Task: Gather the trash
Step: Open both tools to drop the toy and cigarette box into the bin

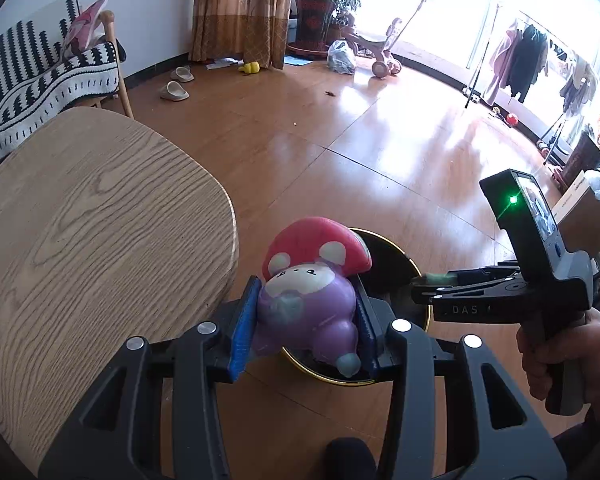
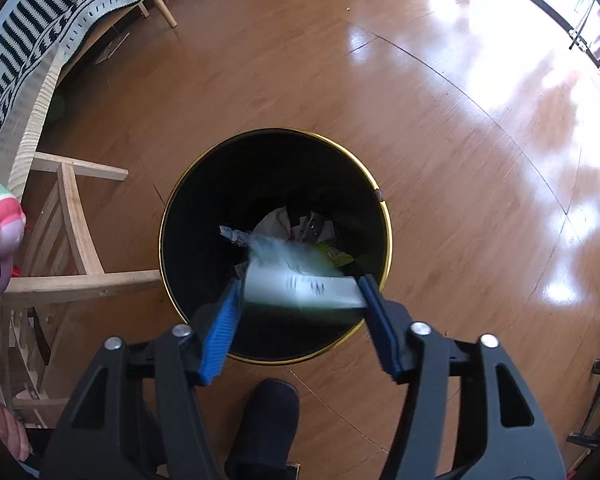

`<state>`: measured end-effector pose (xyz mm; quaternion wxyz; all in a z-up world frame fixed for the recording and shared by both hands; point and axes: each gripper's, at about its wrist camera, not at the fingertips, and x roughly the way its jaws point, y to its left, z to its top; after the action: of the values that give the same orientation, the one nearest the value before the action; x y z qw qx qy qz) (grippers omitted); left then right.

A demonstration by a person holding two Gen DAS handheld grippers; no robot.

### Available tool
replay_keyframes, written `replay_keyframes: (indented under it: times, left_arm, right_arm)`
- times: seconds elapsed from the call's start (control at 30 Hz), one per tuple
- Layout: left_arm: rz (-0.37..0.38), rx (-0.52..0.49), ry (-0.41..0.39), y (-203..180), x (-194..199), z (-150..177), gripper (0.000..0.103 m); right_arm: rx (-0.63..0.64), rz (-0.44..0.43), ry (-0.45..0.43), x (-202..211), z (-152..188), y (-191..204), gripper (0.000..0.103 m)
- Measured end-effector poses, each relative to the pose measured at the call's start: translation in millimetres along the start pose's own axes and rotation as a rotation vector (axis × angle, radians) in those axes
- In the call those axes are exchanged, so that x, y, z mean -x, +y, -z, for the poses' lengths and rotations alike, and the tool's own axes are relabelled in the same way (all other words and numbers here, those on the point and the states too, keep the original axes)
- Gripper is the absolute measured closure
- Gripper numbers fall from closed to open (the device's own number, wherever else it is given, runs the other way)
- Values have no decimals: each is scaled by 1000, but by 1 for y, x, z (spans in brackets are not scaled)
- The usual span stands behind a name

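My left gripper (image 1: 306,292) is shut on a squishy toy (image 1: 308,280) with a purple body and a red mushroom cap, held just over the near side of a black bin with a gold rim (image 1: 416,272). The toy (image 2: 0,216) also shows at the left edge of the right wrist view. My right gripper (image 2: 300,284) points down into the bin (image 2: 384,216), its blue pads against the two ends of a blurred white packet (image 2: 300,280). Crumpled wrappers (image 2: 300,224) lie at the bottom of the bin.
A round-cornered wooden table (image 1: 100,220) stands left of the bin, its wooden frame (image 2: 80,240) close to the rim. A dark shoe (image 2: 268,412) is planted just before the bin. A bench with a striped blanket (image 1: 28,80), slippers (image 1: 174,90) and a plant pot (image 1: 314,20) stand farther off.
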<state>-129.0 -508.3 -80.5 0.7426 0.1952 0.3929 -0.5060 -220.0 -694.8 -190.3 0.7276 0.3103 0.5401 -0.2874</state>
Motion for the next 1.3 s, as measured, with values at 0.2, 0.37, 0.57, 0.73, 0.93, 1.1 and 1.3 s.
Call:
replay_keyframes:
  times: [0.2, 0.37, 0.57, 0.73, 0.93, 1.1, 1.3]
  left_arm:
    - [-1, 6, 6, 1, -3, -1, 60]
    - [2, 5, 6, -2, -4, 0, 60]
    - [4, 4, 11, -6, -6, 2, 60]
    - [40, 9, 47, -14, -18, 7, 60]
    - [78, 2, 97, -28, -38, 8, 60]
    - [115, 7, 107, -37, -48, 2, 54]
    - [108, 6, 71, -41, -43, -1, 19]
  right_arm:
    - [14, -18, -10, 0, -3, 11, 47]
    - [18, -28, -33, 5, -4, 15, 47]
    - [-3, -33, -78, 16, -9, 13, 14]
    - [-66, -24, -111, 26, -12, 1, 14]
    - [-154, -15, -152, 38, -12, -22, 13]
    - [-199, 0, -186, 47, -12, -33, 10]
    - [-211, -4, -195, 50, -13, -33, 8]
